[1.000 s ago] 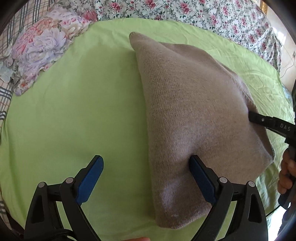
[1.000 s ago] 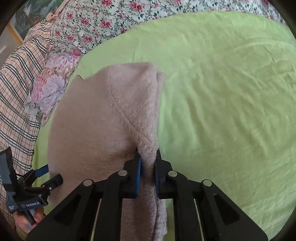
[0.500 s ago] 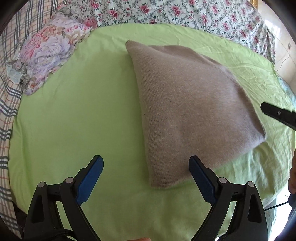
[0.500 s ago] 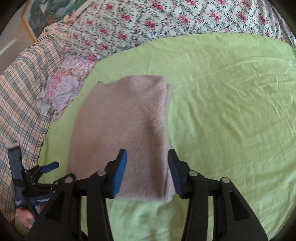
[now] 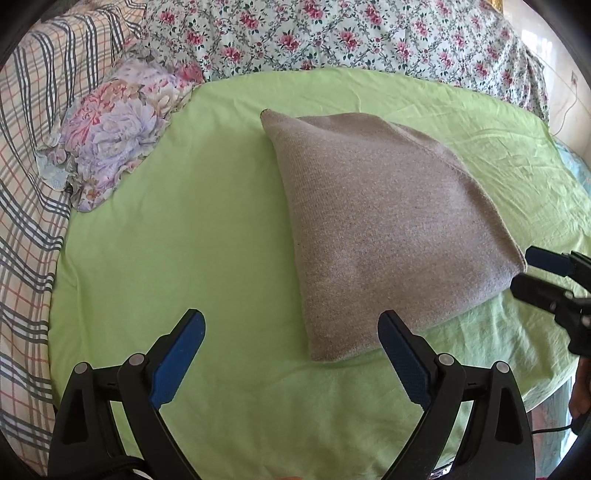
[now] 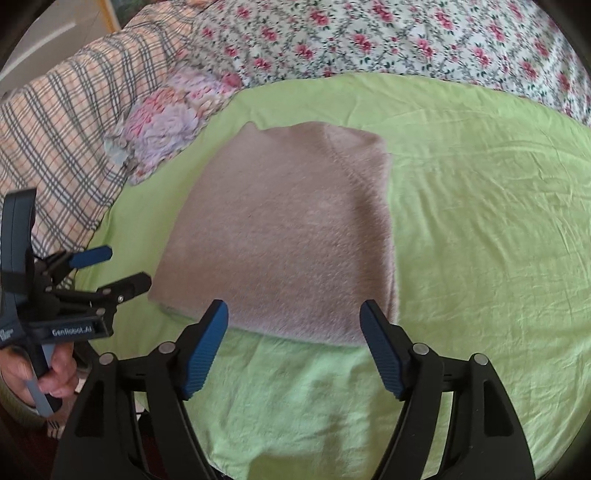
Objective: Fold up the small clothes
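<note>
Left gripper (image 5: 291, 334) had its blue-padded fingers (image 5: 177, 358) spread wide, gripping nothing, hovering above the green sheet (image 5: 184, 240) just short of the near-left corner of the folded garment (image 5: 376, 229); no contact visible. In the right wrist view the same left gripper (image 6: 118, 269) sat at the left edge, fingers parted, tips just beside the garment's left edge, a bare hand (image 6: 44, 373) on its handle, partly cut off by the frame. The garment (image 6: 288, 236) was a taupe-brown knit, fuzzy, fine-ribbed, folded into a thick roughly four-sided pad, lying flat near the middle of the green sheet on the bed; a diagonal seam ran across its top layer, layered edges showed at the near-left corner. Right gripper (image 6: 293, 328) also stood wide open, empty, fingers (image 6: 207, 347) framing the garment's near edge from above without clearly touching it. In the left wrist view the right gripper (image 5: 528, 273) poked in from the right edge, tips near the garment's right corner, body mostly cropped out. Sheet was smooth cotton-like with light wrinkles. Behind it: a plaid blanket (image 5: 26, 184) on the left, a crumpled pastel floral cloth (image 5: 118, 125) beside it, a rose-print cover (image 5: 332, 33) across the back. Fisheye rim blacked out the corners; the right wrist view was slightly blurred.
</note>
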